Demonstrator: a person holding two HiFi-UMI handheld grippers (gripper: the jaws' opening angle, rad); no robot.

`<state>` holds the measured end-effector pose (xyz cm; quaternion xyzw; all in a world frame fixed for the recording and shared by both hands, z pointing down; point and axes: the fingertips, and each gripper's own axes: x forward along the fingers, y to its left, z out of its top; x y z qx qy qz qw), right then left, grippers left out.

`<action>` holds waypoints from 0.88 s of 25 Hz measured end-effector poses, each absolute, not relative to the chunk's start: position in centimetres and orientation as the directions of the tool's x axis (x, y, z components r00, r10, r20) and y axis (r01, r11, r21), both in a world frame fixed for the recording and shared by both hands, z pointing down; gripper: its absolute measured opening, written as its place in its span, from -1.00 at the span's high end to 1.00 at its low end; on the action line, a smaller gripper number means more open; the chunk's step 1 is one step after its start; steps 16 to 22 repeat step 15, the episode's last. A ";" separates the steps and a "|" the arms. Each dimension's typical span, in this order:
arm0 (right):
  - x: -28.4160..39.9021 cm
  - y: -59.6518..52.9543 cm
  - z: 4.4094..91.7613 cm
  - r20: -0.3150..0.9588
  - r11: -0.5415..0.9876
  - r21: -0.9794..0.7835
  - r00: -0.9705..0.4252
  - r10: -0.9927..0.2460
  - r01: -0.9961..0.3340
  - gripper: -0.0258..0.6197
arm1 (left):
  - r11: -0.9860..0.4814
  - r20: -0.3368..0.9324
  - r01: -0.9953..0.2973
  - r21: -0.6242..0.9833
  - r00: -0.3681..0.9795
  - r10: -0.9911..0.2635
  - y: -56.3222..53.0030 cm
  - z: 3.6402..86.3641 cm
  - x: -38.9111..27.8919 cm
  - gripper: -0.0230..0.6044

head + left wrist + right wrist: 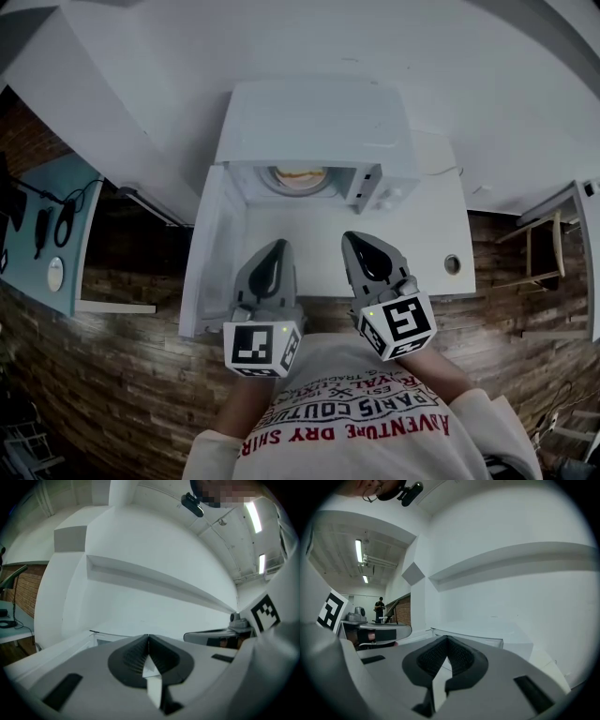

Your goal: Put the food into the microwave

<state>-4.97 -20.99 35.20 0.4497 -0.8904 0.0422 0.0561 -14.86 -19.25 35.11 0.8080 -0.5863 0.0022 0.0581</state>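
Head view: white microwave (319,131) sits at the far side of a white surface (441,234), door (214,248) swung fully open to the left. Food (300,175) is inside the cavity, a yellowish heap in a round dish on the turntable, seen through the open front; what kind of food, cannot tell. Left gripper (275,246) and right gripper (354,238) hang side by side over the near edge of the surface, close to the person's chest, both pointing far toward the microwave and well apart from it. Left gripper view: jaws pressed together, tips meeting in one line, nothing between them; white wall with a ledge beyond. Right gripper view: jaws likewise clenched tip to tip, nothing between them, with the microwave's top edge low in the middle distance. Neither gripper touches the door or the dish. Marker cubes on both grippers face the head camera. A small round hole (453,264) shows in the surface to the right of the right gripper. Teal desk (56,234) with dark cables stands far left; wooden chair (544,244) at far right on plank floor
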 end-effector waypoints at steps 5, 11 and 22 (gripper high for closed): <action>-4.8 -21.3 35.8 0.149 0.589 -0.035 -0.587 -0.796 -0.808 0.89 | -0.313 0.084 -0.946 0.089 0.320 -0.944 -19.5 35.5 -14.6 0.91; -5.0 -21.7 36.3 0.158 0.591 -0.039 -0.589 -0.792 -0.806 0.89 | -0.319 0.094 -0.942 0.100 0.328 -0.940 -20.0 36.0 -14.5 0.91; -5.1 -21.9 36.4 0.161 0.588 -0.041 -0.586 -0.794 -0.808 0.89 | -0.326 0.098 -0.939 0.105 0.336 -0.937 -20.2 36.2 -14.5 0.91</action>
